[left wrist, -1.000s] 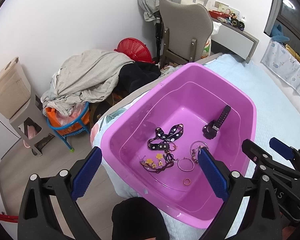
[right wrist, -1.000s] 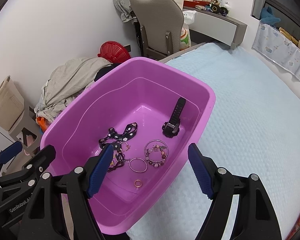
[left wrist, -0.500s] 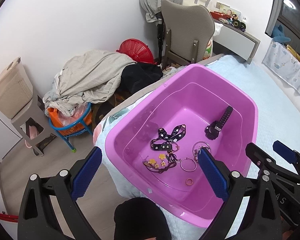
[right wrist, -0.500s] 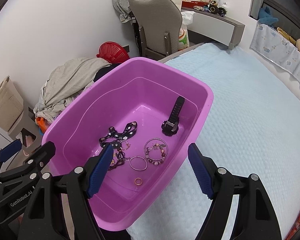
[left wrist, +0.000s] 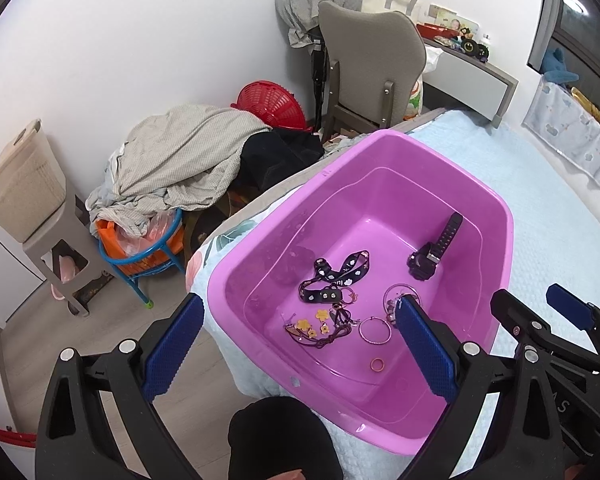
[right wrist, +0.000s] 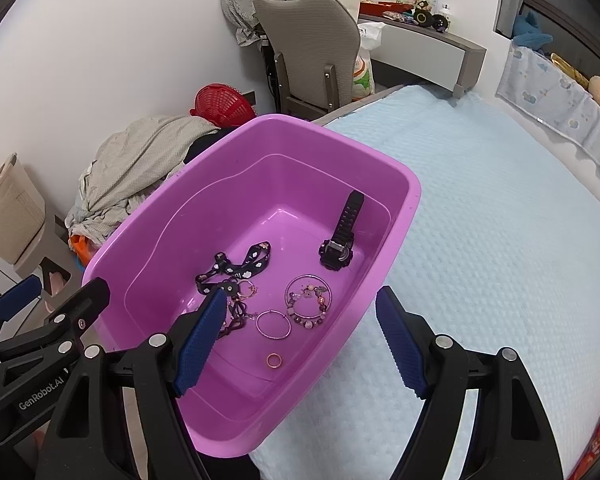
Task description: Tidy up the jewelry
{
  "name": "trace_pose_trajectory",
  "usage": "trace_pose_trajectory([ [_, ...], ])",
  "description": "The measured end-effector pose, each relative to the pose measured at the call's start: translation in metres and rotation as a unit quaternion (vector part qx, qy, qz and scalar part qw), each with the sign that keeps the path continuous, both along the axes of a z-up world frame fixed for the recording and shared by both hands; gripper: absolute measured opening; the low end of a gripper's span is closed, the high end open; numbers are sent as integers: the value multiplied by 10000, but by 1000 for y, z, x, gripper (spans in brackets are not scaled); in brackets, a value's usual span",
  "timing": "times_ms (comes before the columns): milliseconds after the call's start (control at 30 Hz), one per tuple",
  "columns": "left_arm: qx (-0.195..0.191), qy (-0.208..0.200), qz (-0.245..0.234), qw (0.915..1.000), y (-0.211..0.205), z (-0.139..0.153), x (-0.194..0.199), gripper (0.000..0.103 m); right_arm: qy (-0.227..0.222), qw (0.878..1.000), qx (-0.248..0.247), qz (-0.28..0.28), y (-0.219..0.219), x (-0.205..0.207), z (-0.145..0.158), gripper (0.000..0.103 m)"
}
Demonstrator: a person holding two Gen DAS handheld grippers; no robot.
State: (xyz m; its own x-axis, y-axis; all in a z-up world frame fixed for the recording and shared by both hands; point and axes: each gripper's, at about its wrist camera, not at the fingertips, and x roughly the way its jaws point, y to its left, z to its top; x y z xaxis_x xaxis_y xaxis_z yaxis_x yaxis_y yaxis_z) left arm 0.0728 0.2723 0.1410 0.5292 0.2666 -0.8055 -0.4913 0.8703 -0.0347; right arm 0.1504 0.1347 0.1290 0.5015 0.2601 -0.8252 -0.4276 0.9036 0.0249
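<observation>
Two hand-held grippers, left and right, hover with jaws spread and empty above a purple tub on the bed, where watch, bracelets, ring and a seemingly tangled cord cluster lie loose; any pick would best take separate pieces singly.

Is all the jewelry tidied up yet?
The watch, lanyard, beaded bracelet, thin bangle and small ring all lie in the purple tub. Both grippers, left and right, are open and empty. This fits gathered-up or waiting for sorting.
</observation>
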Motion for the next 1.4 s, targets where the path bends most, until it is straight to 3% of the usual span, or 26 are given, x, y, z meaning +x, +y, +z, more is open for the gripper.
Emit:
trace_pose_trajectory([
  [1400,56,21,-21,10000,-6,1,3,95,24,10000,31,-36,-7,0,-2,73],
])
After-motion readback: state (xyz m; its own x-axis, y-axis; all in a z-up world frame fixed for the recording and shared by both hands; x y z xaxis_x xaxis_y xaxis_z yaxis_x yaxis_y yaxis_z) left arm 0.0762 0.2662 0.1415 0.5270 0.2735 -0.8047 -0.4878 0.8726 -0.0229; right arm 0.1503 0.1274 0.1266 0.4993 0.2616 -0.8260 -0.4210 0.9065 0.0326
